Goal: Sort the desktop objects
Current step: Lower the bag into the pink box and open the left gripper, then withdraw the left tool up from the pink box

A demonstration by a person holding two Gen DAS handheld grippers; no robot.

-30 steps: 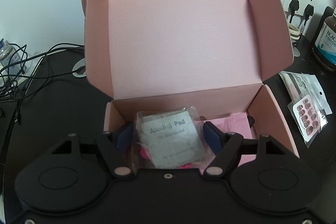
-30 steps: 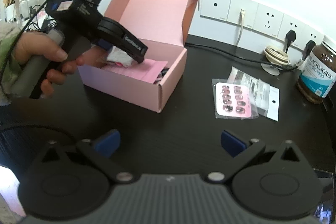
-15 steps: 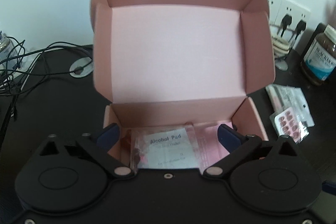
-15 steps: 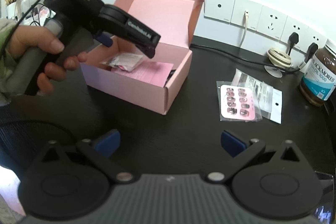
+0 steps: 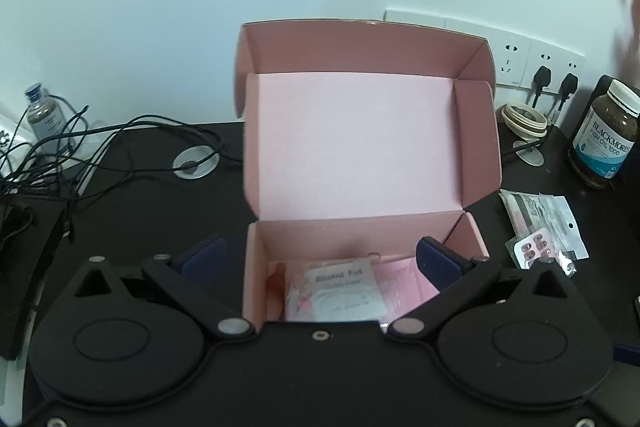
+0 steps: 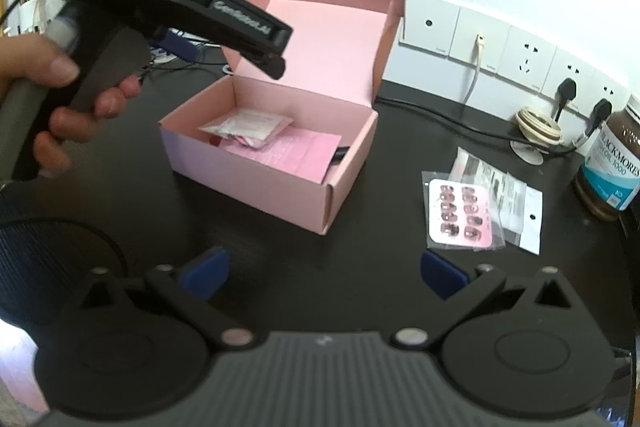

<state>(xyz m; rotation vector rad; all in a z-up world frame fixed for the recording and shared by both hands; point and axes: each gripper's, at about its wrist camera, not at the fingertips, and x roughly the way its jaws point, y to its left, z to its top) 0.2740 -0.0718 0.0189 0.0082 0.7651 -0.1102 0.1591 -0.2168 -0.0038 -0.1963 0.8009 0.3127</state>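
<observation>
Item: alcohol pad packet (image 5: 340,287), lately pinched in our left gripper (image 5: 320,259), now lies released inside the pink box (image 5: 372,147), both left and right gripper (image 6: 324,267) spread empty, leaving us the nail-sticker packets (image 6: 464,215) to sort next.

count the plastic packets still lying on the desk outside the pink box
2: the press-on nail packet right of the pink box, and a second clear packet with a white card partly under it. More could be hidden beneath.
</observation>
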